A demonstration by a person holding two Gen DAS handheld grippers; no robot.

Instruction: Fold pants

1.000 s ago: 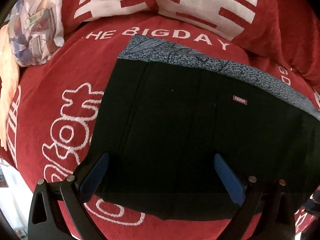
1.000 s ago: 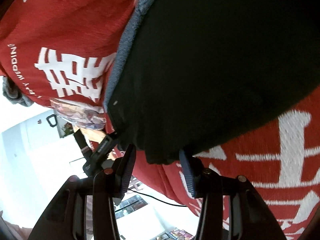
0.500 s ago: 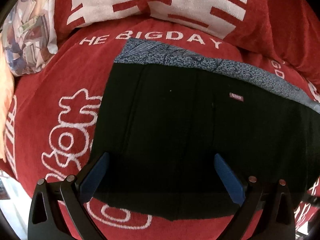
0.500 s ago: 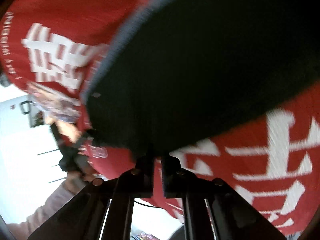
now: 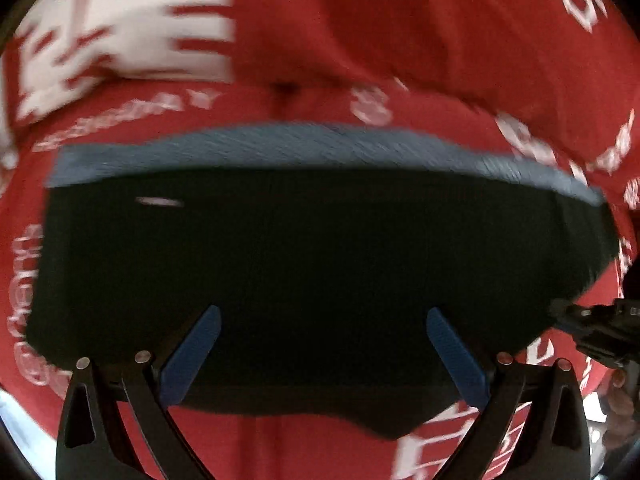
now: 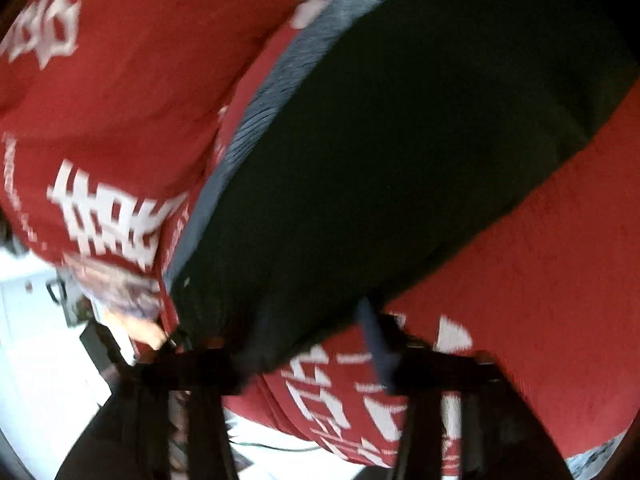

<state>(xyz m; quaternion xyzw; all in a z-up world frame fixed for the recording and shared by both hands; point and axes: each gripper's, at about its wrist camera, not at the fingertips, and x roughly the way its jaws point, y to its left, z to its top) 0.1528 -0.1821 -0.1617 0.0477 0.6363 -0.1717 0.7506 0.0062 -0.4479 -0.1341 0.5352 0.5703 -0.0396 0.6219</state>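
Red blanket (image 5: 328, 40) borders folded black pants (image 5: 312, 264) on every edge

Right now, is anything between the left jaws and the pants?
Nothing visible. The left gripper has its jaws open right over the black pants, which lie uncovered on the red blanket.

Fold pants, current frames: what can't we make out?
- Label text on the pants: left wrist view, motion blur.
- Blanket lettering: both views, blur.
- Pants' far end: right wrist view, cut off by the lens rim.
- Pants' near edge: left wrist view, partly behind the left gripper fingers.
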